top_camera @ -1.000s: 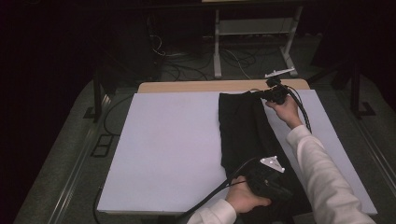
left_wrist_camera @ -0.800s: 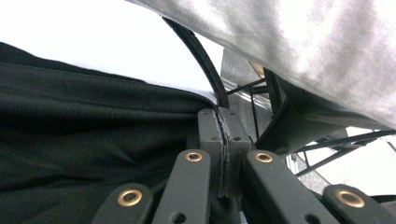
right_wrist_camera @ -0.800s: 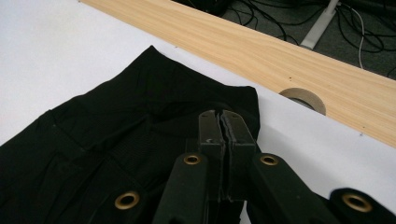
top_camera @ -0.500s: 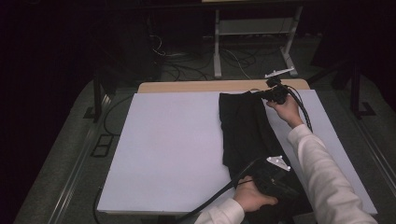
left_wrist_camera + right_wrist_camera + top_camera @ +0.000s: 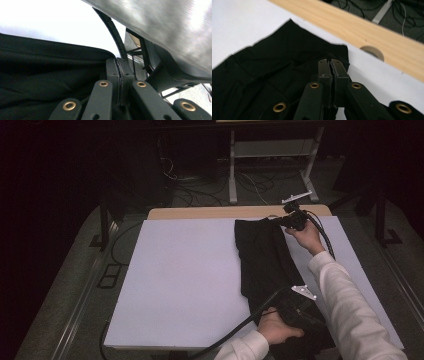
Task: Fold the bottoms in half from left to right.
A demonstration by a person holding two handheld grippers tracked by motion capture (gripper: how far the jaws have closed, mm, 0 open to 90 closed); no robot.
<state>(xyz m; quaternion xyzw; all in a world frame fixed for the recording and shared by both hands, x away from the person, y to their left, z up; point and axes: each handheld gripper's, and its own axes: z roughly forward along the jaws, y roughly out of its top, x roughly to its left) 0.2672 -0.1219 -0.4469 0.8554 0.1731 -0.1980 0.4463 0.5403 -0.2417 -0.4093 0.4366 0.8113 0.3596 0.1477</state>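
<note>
A black garment [image 5: 265,260] lies lengthwise on the right half of the white-covered table [image 5: 190,270]. My right gripper [image 5: 276,220] is at the garment's far end by the wooden strip. Its jaws stand shut [image 5: 330,62] with a fold of the black cloth [image 5: 274,70] pinched at their tips. My left gripper [image 5: 302,312] is at the garment's near end, close to the table's front edge. Its jaws [image 5: 119,62] are shut too, closed on the edge of the dark cloth [image 5: 50,75]. A white sleeve [image 5: 162,30] crosses just above the left gripper.
A bare wooden strip [image 5: 210,212] with a round hole [image 5: 372,51] runs along the table's far edge. Beyond it are a white frame's legs [image 5: 232,180] and loose cables on the floor. A black cable [image 5: 235,330] trails off the front edge. White cover spreads left of the garment.
My left gripper has shifted a little to the right and toward the front edge, taking the garment's near end along. The right gripper has stayed at the far end.
</note>
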